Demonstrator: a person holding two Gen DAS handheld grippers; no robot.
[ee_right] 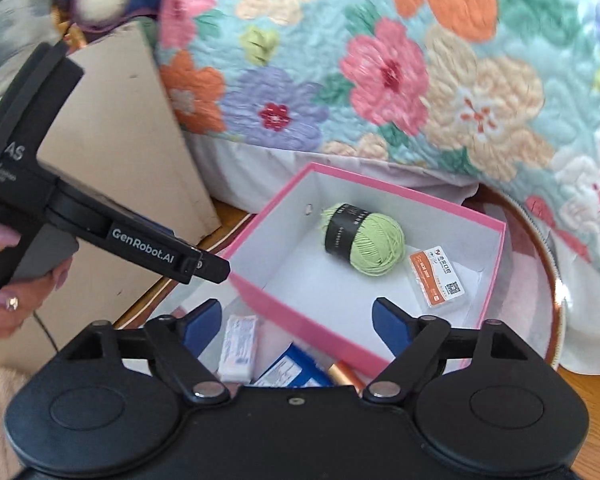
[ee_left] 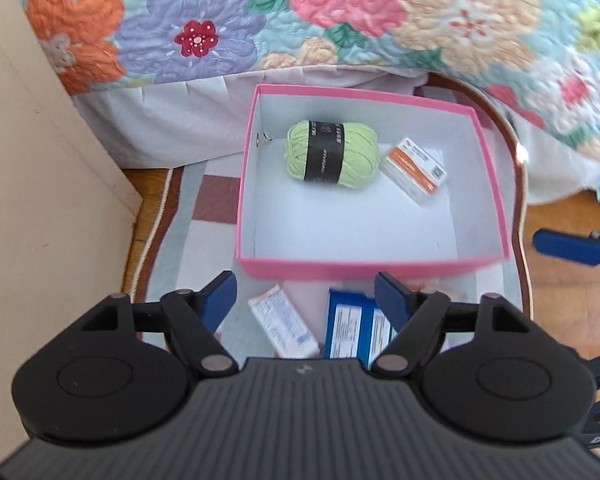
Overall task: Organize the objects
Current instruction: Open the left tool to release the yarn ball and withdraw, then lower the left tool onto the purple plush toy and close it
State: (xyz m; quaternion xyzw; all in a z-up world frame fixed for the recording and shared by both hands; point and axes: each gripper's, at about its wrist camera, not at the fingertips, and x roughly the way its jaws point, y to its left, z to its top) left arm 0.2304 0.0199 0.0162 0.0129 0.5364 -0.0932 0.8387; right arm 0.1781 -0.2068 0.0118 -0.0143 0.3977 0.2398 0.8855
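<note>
A pink box [ee_left: 364,268] with a white inside stands on a rug; it also shows in the right wrist view [ee_right: 300,320]. In it lie a green yarn ball [ee_left: 332,152] [ee_right: 364,240] and a small clear packet with an orange label [ee_left: 416,168] [ee_right: 438,280]. In front of the box lie a white packet [ee_left: 284,324] [ee_right: 238,348], a blue packet [ee_left: 356,330] [ee_right: 292,372] and a copper tube [ee_right: 342,372]. My left gripper [ee_left: 306,294] is open and empty above the white and blue packets. My right gripper [ee_right: 296,320] is open and empty over the box's near corner.
A bed with a floral quilt [ee_left: 340,20] [ee_right: 380,80] lies behind the box. A beige panel [ee_left: 40,160] [ee_right: 132,140] stands at the left. The patterned rug [ee_left: 204,216] lies on a wood floor [ee_left: 572,280]. The left gripper's body [ee_right: 100,220] shows in the right wrist view.
</note>
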